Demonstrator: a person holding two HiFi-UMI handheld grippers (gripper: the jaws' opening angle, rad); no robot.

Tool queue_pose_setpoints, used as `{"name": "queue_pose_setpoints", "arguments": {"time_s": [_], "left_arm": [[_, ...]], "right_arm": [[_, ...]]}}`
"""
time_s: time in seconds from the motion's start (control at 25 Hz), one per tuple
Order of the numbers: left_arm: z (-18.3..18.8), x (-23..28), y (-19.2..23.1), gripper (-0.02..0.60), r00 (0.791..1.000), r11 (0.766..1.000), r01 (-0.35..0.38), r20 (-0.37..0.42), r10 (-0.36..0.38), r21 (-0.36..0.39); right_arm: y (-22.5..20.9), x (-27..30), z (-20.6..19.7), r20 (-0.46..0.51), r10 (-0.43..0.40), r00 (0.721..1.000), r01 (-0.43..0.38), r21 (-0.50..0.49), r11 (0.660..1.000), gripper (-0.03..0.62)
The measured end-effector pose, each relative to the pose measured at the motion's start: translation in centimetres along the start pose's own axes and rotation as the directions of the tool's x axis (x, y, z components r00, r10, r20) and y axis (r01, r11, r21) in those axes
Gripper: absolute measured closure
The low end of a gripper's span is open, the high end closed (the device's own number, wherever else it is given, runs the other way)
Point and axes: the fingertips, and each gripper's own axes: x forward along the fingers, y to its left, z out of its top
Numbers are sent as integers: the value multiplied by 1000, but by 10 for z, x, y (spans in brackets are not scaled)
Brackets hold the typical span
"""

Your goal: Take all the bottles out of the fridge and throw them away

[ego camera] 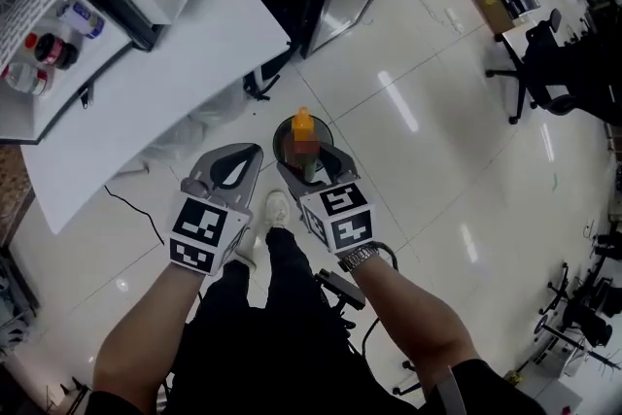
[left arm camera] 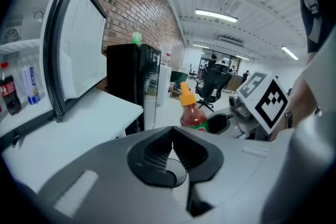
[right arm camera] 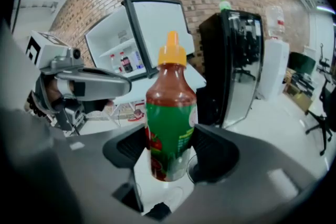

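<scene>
Lower centre-left, the left gripper (left arm camera: 172,132) is clenched on nothing. Just right, the right gripper (ego camera: 311,166) grasps the sauce bottle (right arm camera: 169,113), jaws wide; bottle upright, orange cap upward, over a dark round bin (ego camera: 283,143) mid-frame.

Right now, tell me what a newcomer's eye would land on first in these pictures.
First, the red bottle with an orange cap and green label, clamped upright between the fingers of the right gripper, above a dark round bin. Next, the open white fridge at the left, with more bottles on its shelves. The left gripper hangs alongside, fingers together and empty.
</scene>
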Motion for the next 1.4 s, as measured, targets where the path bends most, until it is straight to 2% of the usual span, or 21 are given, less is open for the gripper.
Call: {"name": "queue_pose_setpoints", "arguments": {"time_s": [0.36,0.72,1.12,1.4], "left_arm": [[-79,80,-12,578,990,997,40,-129,-48,-61],[-138,121,-12,578,970,993,82,-222,-100,-88],[-174,137,7,578,953,991,76,-283,-105,-112],[-184,144,13,578,952,989,70,-288,-105,-131]], "right_arm": [[-59,65,-104,-144,-16,989,41,178,983,321],[-103,137,-189,-274,-27,961,104,272,957,321],[-133,193,-241,-362,-29,932,150,310,939,319],[-155,209,-244,-367,-106,924,219,280,935,332]]}}
